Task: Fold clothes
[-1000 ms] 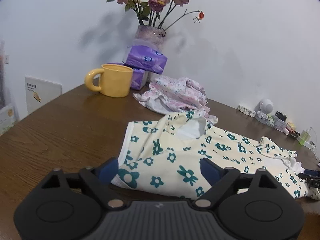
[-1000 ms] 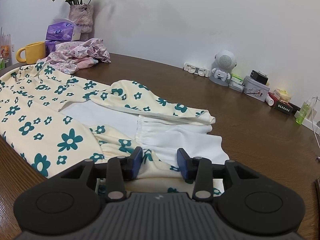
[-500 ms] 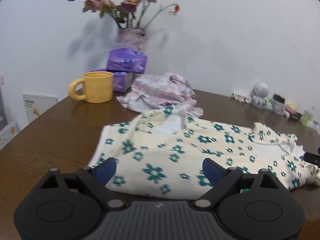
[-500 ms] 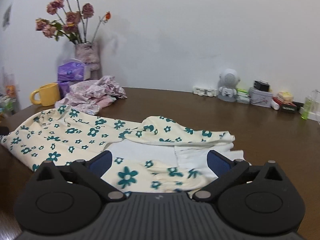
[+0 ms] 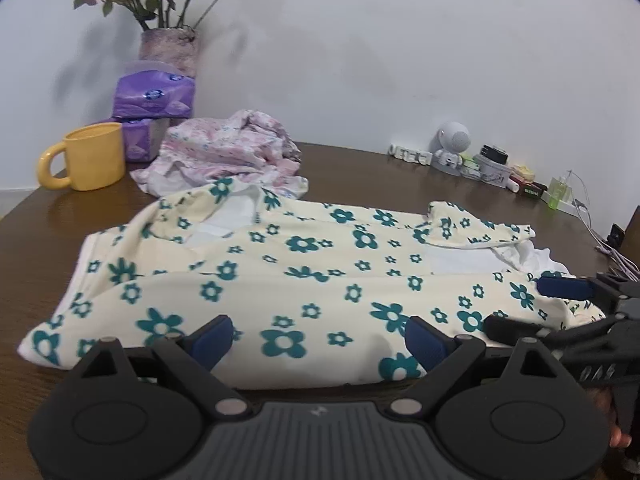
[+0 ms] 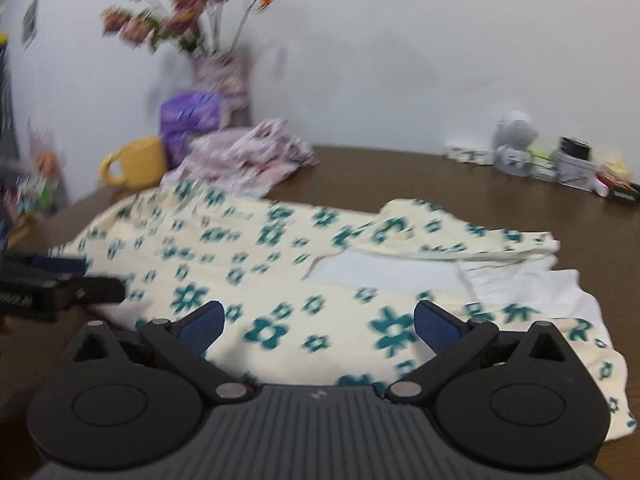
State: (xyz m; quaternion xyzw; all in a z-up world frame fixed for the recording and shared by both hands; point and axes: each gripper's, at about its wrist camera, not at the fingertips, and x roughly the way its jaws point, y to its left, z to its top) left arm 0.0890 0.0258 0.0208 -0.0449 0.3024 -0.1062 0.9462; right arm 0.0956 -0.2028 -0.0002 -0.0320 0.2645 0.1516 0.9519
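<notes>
A cream garment with teal flowers (image 5: 304,264) lies spread flat across the brown surface (image 5: 360,168), its white lining showing at the right end. The left gripper (image 5: 318,340) and right gripper (image 6: 318,326) both hover at its near edge, jaws spread wide, holding nothing. Behind it sit a crumpled pink garment (image 5: 228,148) and a yellow mug (image 5: 94,156).

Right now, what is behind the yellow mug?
Behind the yellow mug stand purple tissue packs and a flower vase. The lower pack's left part is covered.
</notes>
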